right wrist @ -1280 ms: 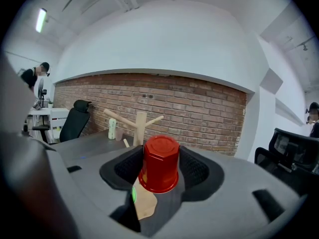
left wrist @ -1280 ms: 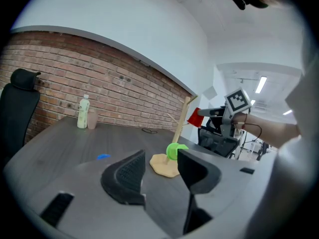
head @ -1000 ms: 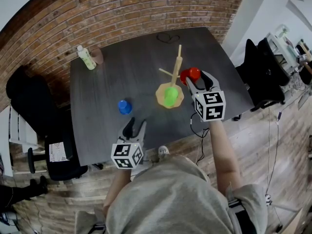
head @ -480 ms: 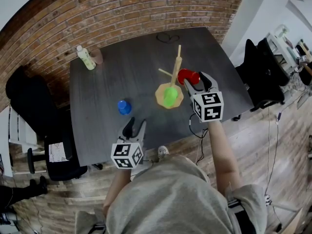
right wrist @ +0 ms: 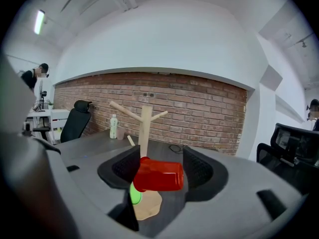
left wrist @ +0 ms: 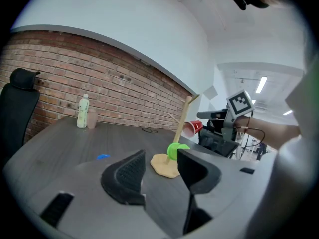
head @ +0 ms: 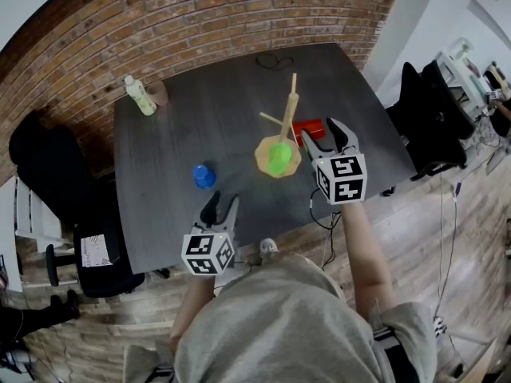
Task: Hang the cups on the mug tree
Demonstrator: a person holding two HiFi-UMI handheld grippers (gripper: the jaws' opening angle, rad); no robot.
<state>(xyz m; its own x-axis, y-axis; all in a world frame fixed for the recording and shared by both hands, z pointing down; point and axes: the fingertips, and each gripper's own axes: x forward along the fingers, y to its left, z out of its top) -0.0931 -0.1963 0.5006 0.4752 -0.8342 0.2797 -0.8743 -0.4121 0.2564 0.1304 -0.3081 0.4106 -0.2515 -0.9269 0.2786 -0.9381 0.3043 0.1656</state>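
Observation:
The wooden mug tree (head: 289, 106) stands on its tan base mid-table, with a green cup (head: 279, 158) low on it. A red cup (head: 307, 128) lies sideways against a right-hand branch, between the jaws of my right gripper (head: 321, 132). Those jaws have just been opening; in the right gripper view the red cup (right wrist: 158, 176) sits in the gap in front of the tree (right wrist: 145, 123), and the pads are no longer pressing on it. A blue cup (head: 204, 175) sits upside down on the table. My left gripper (head: 222, 206) hovers open and empty at the near edge.
A green-tinted bottle (head: 140, 96) and a brownish cup (head: 160, 92) stand at the table's far left corner. A cable loop (head: 275, 61) lies at the far edge. Black chairs stand to the left (head: 48, 174) and right (head: 423, 118) of the table.
The red cup has shifted slightly left toward the tree trunk and turned sideways, and the right jaws have spread apart around it. The left gripper has not moved.

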